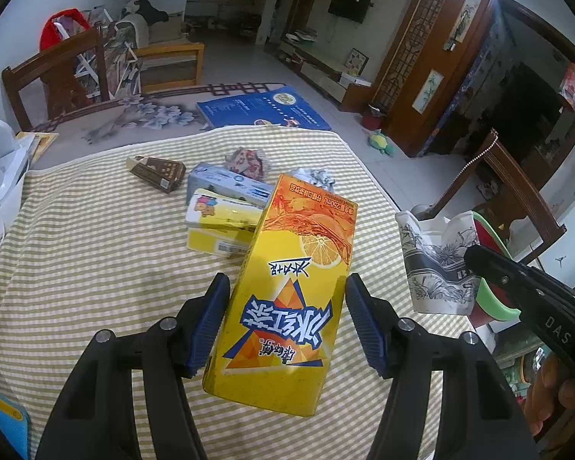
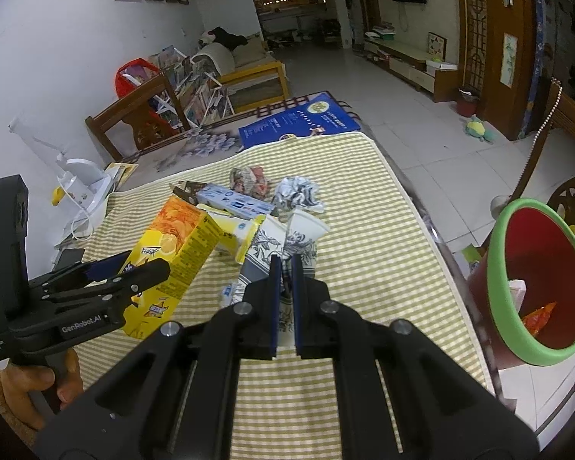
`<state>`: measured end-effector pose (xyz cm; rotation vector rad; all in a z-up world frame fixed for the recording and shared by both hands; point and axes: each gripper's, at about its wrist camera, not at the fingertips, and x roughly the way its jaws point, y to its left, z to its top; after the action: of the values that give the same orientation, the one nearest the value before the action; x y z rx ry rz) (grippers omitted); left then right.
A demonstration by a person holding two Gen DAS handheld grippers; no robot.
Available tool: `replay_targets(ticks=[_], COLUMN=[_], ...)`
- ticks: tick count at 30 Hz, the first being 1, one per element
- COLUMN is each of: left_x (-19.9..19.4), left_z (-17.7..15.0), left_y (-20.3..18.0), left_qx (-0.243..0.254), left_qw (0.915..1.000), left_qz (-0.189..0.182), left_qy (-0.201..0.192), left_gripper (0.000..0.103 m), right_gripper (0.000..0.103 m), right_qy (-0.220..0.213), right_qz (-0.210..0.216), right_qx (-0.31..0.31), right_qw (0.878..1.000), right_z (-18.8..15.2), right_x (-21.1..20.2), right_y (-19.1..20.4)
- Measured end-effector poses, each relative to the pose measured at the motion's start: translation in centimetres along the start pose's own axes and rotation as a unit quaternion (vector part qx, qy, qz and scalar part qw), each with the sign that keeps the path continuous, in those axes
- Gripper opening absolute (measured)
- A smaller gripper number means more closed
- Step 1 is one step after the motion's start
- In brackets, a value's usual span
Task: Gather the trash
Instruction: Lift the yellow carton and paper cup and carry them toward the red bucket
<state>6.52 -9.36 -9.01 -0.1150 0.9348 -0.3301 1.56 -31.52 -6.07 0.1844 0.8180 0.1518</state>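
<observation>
A: What has the left gripper point(image 1: 285, 320) got?

B: A yellow and orange drink carton point(image 1: 287, 291). It stands between the two blue pads point(image 1: 207, 326), jaws about half open and closed on its sides. The carton runs lengthwise out past the fingertips, tilted, its orange end farthest from the jaws and its yellow end back between the arms, lifted clear of the striped cloth point(image 1: 96, 237).

A: And the right gripper point(image 2: 285, 303)?

B: Its jaws are nearly together, pinching the wall of a crumpled paper cup point(image 2: 287, 241) with a black flower print. The cup sticks out ahead of the fingertips, its white rim on the far side. In the left view the same cup hangs at the tip of that gripper, off to the right of the left jaws.

A: What lies beyond the jaws?

B: Ahead of the left jaws, past the carton's far end, a small heap on the cloth: a yellow box point(image 1: 222, 216), a grey-blue box point(image 1: 226, 188), a brown box point(image 1: 159, 172), a crumpled patterned wrapper point(image 1: 247, 163) and a crumpled silver one point(image 1: 314, 178). None of it touches either gripper.

A: And the bin?

B: A red bin point(image 2: 540, 280) with a green rim sits to the right of the right jaws, off the table's edge, tipped so its mouth faces the camera. Some wrappers lie inside.

A: Hands?

B: One hand point(image 2: 38, 387) grips the left handle, low on the left of the right view.
</observation>
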Motion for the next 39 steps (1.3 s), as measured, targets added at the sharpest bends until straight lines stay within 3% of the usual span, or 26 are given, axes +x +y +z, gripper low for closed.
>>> replay_targets(ticks=[20,39], left_x=[2.0,4.8], left_z=[0.1,2.2], left_y=[-5.7,-12.7], left_qx=[0.019,0.039], left_qw=[0.9997,0.9992], left_qz=[-0.003,-0.01], left_qy=[0.012,0.007], left_gripper=[0.06,0.06], right_gripper=[0.006,0.006], right_qy=[-0.001,-0.021], right_qz=[-0.009,-0.019], right_qx=[0.024,0.04], right_qw=[1.0,0.999], right_z=[0.1,1.9], right_x=[-1.1,-2.5], right_y=[-6.1,-13.8])
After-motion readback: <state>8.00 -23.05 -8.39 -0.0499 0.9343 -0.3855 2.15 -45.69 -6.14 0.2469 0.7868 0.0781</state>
